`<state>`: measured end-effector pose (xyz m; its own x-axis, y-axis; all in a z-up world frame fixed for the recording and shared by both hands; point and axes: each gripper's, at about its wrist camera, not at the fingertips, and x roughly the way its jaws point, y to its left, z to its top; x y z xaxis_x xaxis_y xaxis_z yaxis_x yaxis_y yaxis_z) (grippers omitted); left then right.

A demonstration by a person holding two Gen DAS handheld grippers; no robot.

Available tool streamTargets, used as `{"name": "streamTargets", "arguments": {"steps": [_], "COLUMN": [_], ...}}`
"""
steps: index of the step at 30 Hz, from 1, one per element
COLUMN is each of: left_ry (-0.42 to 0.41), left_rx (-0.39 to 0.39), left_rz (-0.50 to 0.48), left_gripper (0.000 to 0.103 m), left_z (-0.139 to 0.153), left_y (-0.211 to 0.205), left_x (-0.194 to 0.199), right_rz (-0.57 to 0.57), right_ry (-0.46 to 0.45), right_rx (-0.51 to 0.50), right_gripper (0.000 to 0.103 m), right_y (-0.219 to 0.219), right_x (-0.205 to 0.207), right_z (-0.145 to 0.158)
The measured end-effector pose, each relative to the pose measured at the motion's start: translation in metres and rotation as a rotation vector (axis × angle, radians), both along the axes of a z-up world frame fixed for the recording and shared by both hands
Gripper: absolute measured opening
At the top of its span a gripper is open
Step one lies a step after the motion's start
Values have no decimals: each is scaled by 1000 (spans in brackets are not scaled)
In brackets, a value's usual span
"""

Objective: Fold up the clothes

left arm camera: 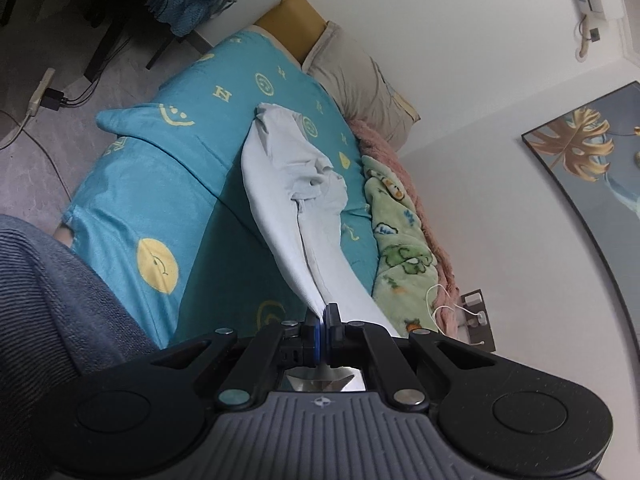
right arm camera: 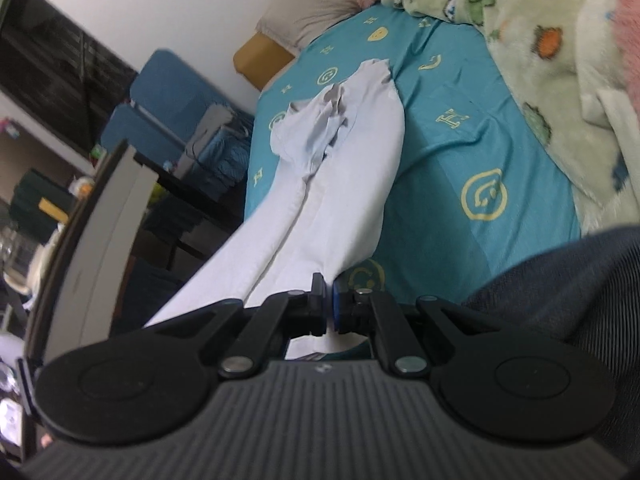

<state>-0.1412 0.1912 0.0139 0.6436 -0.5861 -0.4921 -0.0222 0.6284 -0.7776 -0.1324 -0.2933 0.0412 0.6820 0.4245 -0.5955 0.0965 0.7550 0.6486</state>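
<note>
A pale blue-white garment (left arm camera: 288, 184) hangs stretched from both grippers down onto a bed with a teal patterned sheet (left arm camera: 168, 168). My left gripper (left arm camera: 322, 312) is shut on one edge of the garment, which runs away from it as two long folds. My right gripper (right arm camera: 327, 286) is shut on another edge of the same garment (right arm camera: 340, 168). The garment's far end lies bunched on the sheet (right arm camera: 460, 140) near the pillow.
A beige pillow (left arm camera: 356, 76) and yellow headboard (left arm camera: 292, 16) stand at the bed's far end. A green cartoon blanket (right arm camera: 532, 60) and pink blanket (left arm camera: 404, 168) lie along the wall side. My blue-clad legs (left arm camera: 48, 304) are close by. Cables (left arm camera: 60, 100) lie on the floor.
</note>
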Motion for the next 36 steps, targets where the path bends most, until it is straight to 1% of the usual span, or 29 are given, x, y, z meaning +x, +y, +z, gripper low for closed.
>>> {"name": "streamTargets", "arguments": {"steps": [2,4,8,11,15,18,21,24,26,30,32,36], "left_ry": [-4,-11,-29,-64,-121,-152,-175,-203,-216,-234,-223,-188], "left_rx": [6,31,100,145,208,236,294,366,406,427,441,500], "left_rz": [4,5,-1,2,5,7,13,19,25,30,30,21], "left_gripper": [2,2,2,2,2,2,2,2,2,2,3,3], "left_z": [3,7,13,17,27,30,26,13,0,-41,-64,-109], "left_y": [1,-4,-20,-30,-45,-56,-71,-87,-96,-100,-101,-101], "left_x": [5,17,57,96,146,180,216,251,274,316,335,366], "right_rz": [-20,-36,-65,-85,-105,-112,-107,-97,-93,-69,-47,3], "right_ry": [0,0,-24,-51,-87,-105,-118,-128,-144,-162,-164,-135], "right_rx": [13,29,50,33,-21,-51,-92,-130,-152,-210,-258,-367], "right_gripper": [6,6,6,6,6,6,6,7,7,7,7,7], "right_y": [0,-1,-2,-5,-10,-12,-13,-11,-10,-5,1,17], "right_x": [4,15,46,78,126,163,196,229,248,284,301,331], "right_z": [-1,-1,4,10,12,7,-4,-20,-34,-70,-89,-123]}}
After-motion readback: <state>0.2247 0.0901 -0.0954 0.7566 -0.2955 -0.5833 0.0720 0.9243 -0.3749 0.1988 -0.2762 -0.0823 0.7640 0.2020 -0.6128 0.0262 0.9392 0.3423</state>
